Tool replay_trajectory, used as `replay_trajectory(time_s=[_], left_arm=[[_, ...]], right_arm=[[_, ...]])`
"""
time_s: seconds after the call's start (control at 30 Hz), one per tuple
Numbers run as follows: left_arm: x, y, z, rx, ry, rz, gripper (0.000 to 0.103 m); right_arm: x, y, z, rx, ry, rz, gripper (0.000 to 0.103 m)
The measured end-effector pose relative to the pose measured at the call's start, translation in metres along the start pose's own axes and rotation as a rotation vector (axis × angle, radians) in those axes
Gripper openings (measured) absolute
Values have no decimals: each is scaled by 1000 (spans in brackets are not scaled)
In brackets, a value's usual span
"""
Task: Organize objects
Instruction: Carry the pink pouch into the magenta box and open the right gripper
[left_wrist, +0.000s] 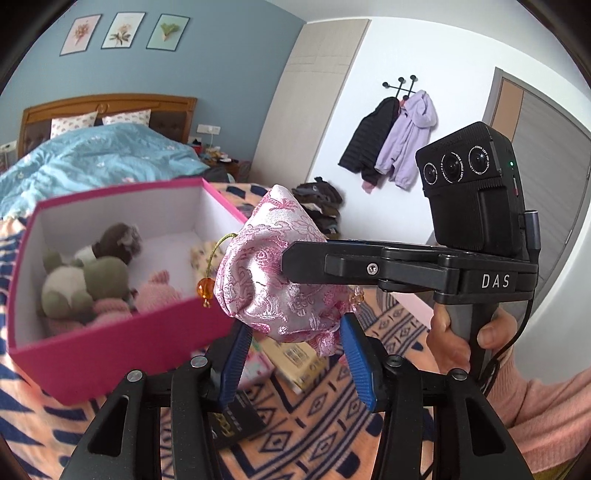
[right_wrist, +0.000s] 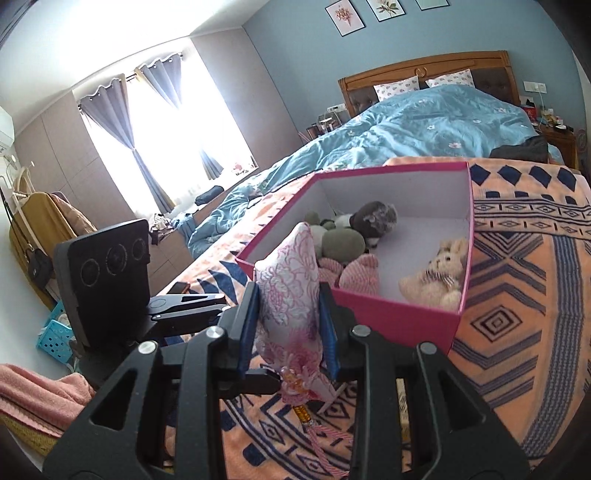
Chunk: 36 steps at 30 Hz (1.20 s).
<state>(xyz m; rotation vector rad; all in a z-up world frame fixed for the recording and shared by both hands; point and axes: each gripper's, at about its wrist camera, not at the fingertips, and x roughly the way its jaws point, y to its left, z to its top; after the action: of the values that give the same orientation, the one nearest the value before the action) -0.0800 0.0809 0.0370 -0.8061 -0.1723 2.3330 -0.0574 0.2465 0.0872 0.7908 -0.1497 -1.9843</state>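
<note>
My right gripper and left gripper both clamp 1 silk pouch; uneven pulling could tear it short of the pink box.

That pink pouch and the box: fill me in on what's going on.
A person holding a gripper in each hand is tidying things on a bed. The right gripper is shut on a pink brocade pouch, held up in the air near an open pink box. The left gripper sits under the pouch with its jaws around the lower end. Several soft toys already lie in the box; the pouch is not in yet.
</note>
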Motion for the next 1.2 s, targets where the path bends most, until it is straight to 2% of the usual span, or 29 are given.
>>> replay_trajectory(time_s=[0.33, 0.63, 1.0, 1.2], left_arm=[[-1, 27, 50, 7, -54, 61, 50], [10, 54, 80, -17, -66, 107, 50], [40, 79, 98, -40, -30, 176, 50], [69, 97, 96, -83, 56, 179, 50]], right_arm=[[14, -19, 57, 23, -70, 35, 33], [31, -39, 88, 44, -85, 23, 33], [58, -68, 106, 85, -69, -22, 33], [77, -89, 98, 134, -22, -64, 34]])
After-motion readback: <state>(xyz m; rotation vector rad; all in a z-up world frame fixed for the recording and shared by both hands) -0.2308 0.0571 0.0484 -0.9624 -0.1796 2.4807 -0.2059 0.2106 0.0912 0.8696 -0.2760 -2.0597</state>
